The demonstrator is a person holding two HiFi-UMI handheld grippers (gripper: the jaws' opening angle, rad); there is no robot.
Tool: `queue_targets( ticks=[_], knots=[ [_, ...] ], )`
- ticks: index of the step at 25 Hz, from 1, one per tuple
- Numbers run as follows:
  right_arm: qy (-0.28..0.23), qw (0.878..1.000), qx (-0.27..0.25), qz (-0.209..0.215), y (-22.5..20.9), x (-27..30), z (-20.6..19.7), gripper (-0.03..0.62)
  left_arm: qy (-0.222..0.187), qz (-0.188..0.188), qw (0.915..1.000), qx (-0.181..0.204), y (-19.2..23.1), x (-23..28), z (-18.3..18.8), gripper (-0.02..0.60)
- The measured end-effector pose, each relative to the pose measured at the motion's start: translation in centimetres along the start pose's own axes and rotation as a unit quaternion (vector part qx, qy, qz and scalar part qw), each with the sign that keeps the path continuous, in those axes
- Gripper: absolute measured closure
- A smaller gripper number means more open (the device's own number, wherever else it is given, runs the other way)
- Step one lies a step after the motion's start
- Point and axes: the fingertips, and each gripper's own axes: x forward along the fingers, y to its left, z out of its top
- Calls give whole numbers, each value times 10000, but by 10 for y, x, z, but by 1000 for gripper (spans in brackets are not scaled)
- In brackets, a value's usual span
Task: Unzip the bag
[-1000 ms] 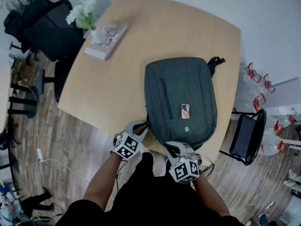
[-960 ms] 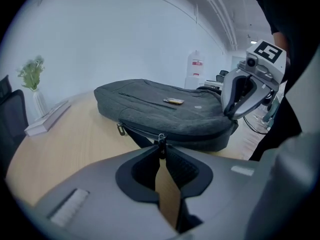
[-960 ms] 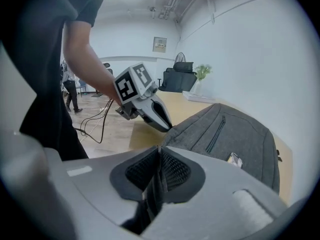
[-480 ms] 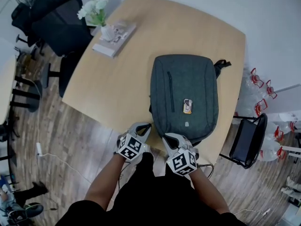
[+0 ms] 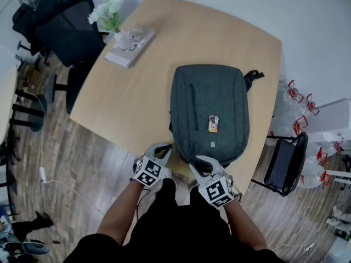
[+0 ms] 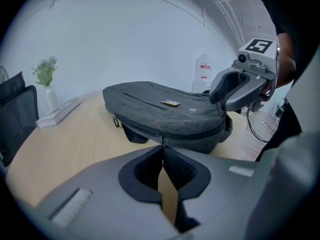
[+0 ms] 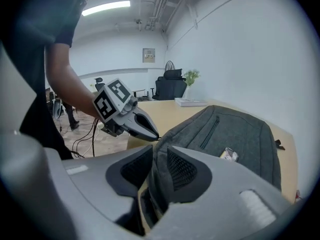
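A black office chair stands on the wood floor at far left, beside the counter. A pale book lies flat on the counter's far left corner. A white vase at the book's left end holds white flowers.

The left tongs point at the bag's near left corner. Their 2 jaws meet at the tips, pinching the zip pull, which hangs from the dark zip line running round the bag's side wall.

The bag, a grey backpack, lies flat on the right half of the counter with its front panel up. Its long axis runs from the person straight toward the far edge. The rounded end sits close to the counter's near edge, and a black strap pokes out at the far right corner. 1 slim pocket zip follows the same axis on the left of the panel, and a small orange-and-white tag lies to its right. No view shows the bag's inside.

The right tongs are at the bag's near right end. Their jaws have just been opening and stand apart, with a fold of the grey fabric between them. A sliver of counter shows beside 1 pad.

A black chair stands right of the counter. Past it, clear jugs with red handles sit on the floor; I cannot tell what they hold.
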Motion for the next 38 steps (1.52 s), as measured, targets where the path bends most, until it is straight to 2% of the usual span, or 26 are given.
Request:
queue_targets(
  ticks=[5, 10, 13, 17, 22, 26, 38],
  knots=[
    [376, 9992, 57, -90, -7, -25, -37, 494, 19, 30, 10000, 59, 1, 0, -1, 554],
    [395, 9989, 87, -249, -10, -28, -43, 493, 36, 4, 10000, -42, 0, 3, -4, 554],
    [536, 9979, -306, -198, -6, -25, -47, 485, 1, -75, 9999, -88, -3, 2, -2, 554],
    [818, 9882, -1291, -61, -2, -19, -62, 484, -16, -66, 9999, -132, -5, 1, -2, 554],
    [1017, 9809, -1659, 61, -2, -15, -66, 536, 87, -78, 9999, -2, -6, 2, -4, 554],
    [1042, 9831, -1504, 54, -4, -15, -65, 559, 71, -218, 9997, 67, -17, 2, -2, 554],
    [893, 9927, -778, -213, -5, 9, -44, 559, 31, -501, 9987, -126, -47, -10, -8, 554]
  ],
)
